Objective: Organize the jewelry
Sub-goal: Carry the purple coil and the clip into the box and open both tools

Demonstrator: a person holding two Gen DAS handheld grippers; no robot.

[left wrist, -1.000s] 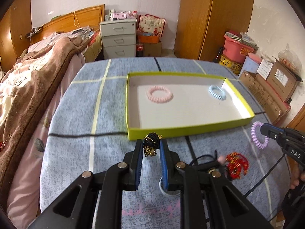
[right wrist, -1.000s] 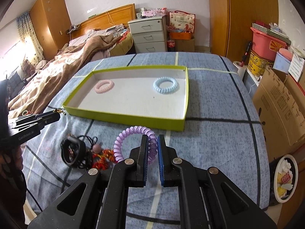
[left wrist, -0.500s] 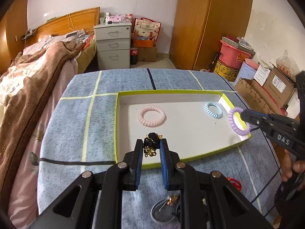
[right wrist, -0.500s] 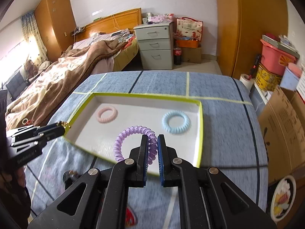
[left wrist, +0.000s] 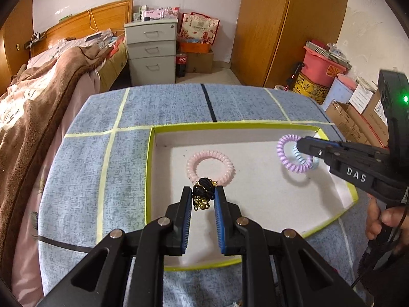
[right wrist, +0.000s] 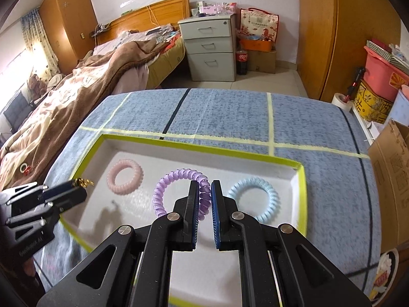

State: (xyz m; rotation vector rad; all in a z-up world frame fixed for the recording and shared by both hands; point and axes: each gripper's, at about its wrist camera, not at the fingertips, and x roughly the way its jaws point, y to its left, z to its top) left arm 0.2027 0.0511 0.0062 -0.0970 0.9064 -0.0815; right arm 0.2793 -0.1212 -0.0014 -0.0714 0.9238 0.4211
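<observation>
A white tray with a lime-green rim (left wrist: 150, 168) (right wrist: 199, 147) lies on the blue checked tabletop. In it rest a pink spiral hair tie (left wrist: 210, 166) (right wrist: 125, 177) and a light blue spiral hair tie (right wrist: 253, 203) (left wrist: 312, 164). My left gripper (left wrist: 203, 195) is shut on a black and gold hair ornament (left wrist: 203, 192), held above the tray's near left part. My right gripper (right wrist: 204, 192) is shut on a purple spiral hair tie (right wrist: 176, 176) (left wrist: 288, 157), hanging over the tray between the pink and blue ties.
A bed with a brown blanket (left wrist: 38, 97) runs along the table's left side. Grey drawers (left wrist: 152, 51) and a wooden wardrobe (left wrist: 288, 25) stand beyond. Cardboard boxes (left wrist: 358, 117) and a pink bin (left wrist: 322, 66) crowd the right. A person's hand (left wrist: 383, 220) grips the right tool.
Both grippers have moved forward from the table in front of the tray to above its white floor, carrying the ornament and the purple tie. The loose jewelry on the cloth has dropped out of view.
</observation>
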